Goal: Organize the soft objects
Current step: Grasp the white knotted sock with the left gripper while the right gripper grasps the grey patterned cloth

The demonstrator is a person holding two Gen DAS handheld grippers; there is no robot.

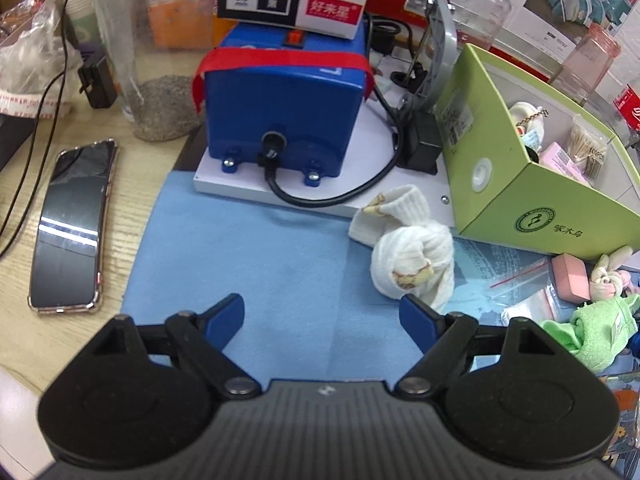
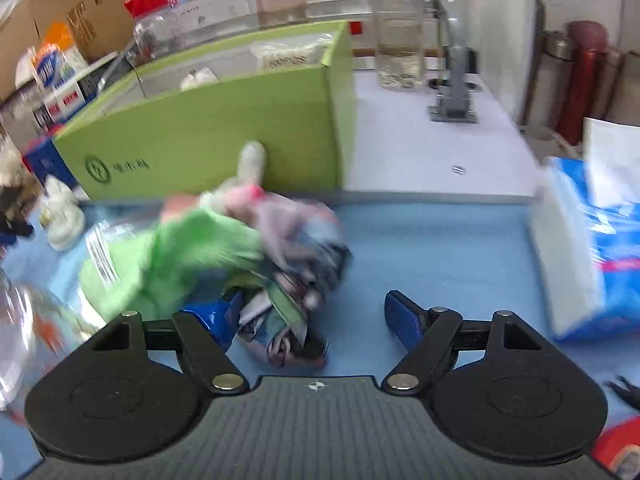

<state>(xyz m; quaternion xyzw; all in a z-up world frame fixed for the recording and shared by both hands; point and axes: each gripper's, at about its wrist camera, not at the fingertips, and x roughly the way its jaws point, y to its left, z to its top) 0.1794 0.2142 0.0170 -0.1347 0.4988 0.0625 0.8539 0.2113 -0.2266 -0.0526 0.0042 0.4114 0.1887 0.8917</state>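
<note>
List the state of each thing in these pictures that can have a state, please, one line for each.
Left gripper: open, empty.
Right gripper: open, grips nothing.
White socks: knotted into a bundle, lying on the blue mat.
Green box: open at the top, items inside.
Green cloth: crumpled in the pile.
Phone: screen dark, lying flat.
Red-capped jar: closed.

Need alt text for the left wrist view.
Open left hand-held gripper hovers over a blue mat, with a knotted white sock just ahead of its right finger. Behind stand a blue box and a green carton.
</note>
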